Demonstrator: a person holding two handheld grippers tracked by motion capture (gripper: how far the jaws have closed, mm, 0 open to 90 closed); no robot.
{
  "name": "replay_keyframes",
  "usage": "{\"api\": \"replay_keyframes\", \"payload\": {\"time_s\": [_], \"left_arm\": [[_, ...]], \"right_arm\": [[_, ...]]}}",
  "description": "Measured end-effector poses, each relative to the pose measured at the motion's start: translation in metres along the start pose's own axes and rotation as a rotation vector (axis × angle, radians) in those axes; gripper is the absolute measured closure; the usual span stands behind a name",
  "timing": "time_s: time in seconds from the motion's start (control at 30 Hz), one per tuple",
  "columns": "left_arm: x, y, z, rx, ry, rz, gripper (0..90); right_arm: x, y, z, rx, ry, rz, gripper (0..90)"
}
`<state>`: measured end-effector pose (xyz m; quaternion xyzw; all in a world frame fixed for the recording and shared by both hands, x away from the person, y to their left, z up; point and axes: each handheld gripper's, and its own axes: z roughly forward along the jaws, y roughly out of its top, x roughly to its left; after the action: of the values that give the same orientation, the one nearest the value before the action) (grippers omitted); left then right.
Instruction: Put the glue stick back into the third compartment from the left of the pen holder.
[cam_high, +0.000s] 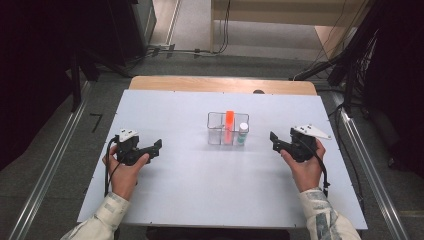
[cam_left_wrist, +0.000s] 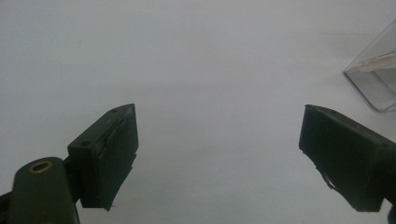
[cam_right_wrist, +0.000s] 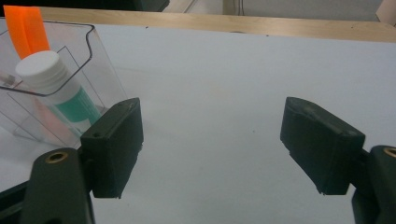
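Currently | both hand-held grippers, left and right, wide, empty | bottle label unreadable

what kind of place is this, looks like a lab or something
Probably a lab or recording workspace, not a home: a bare white table holding just a clear organiser, cables trailing across the floor, and dark equipment stands around it.

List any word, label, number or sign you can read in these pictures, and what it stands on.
No text can be read.
Small bottle with white screw cap and green-and-white label, standing in the clear plastic compartment box: its label shows colour bands but no legible print.
Flat orange strip in the same box: plain.
Left gripper and right gripper: no markings.
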<state>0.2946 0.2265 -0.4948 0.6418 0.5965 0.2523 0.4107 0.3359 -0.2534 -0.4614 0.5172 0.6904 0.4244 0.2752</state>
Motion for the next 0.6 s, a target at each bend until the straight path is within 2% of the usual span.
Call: {"api": "replay_keyframes", "payload": {"time_s": [0.6], "left_arm": [[-0.011,-0.003,-0.012,-0.015,-0.035,0.041,12.3]], "right_arm": [[-0.019,-0.017,-0.028,-0.003,-0.035,-0.016,18.6]]}}
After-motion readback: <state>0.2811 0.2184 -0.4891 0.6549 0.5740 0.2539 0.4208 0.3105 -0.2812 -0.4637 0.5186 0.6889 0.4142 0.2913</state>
